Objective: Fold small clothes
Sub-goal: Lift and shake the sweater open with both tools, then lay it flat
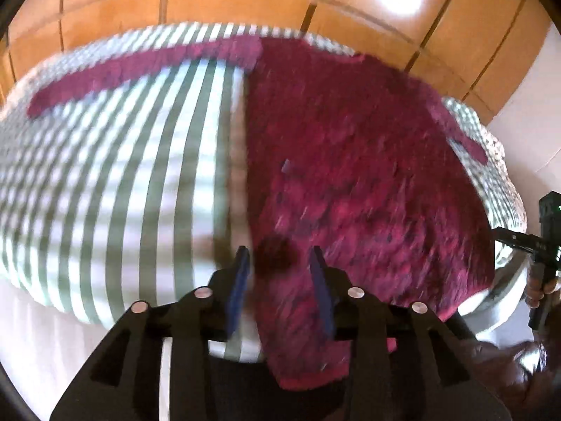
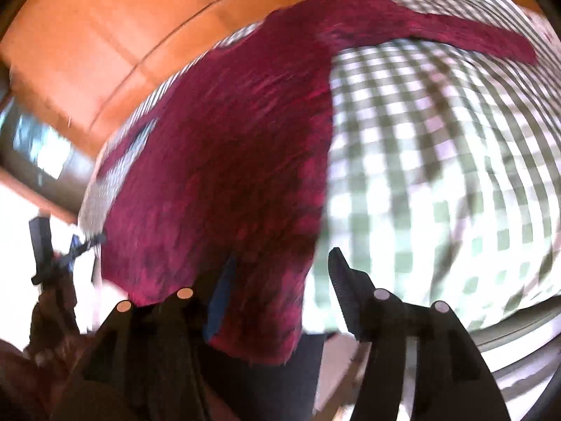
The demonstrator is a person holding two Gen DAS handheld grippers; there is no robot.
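Observation:
A fuzzy maroon sweater (image 1: 350, 158) lies spread on a green-and-white checked tablecloth (image 1: 105, 175). One sleeve (image 1: 122, 73) stretches left along the far side. My left gripper (image 1: 279, 256) hovers open over the sweater's left edge near the hem, nothing pinched between its blue pads (image 1: 240, 280). In the right wrist view the sweater (image 2: 228, 158) fills the middle, and its other sleeve (image 2: 455, 35) runs to the right. My right gripper (image 2: 282, 263) stands open over the sweater's right edge by the hem. The hem hangs a little past the cloth's near edge.
The cloth (image 2: 438, 140) covers a rounded table with a pale rim (image 1: 505, 301). Beyond it is an orange tiled floor (image 1: 245, 0). A hand (image 1: 540, 287) holding the other tool shows at the right edge, and a hand (image 2: 52, 301) at the lower left in the right wrist view.

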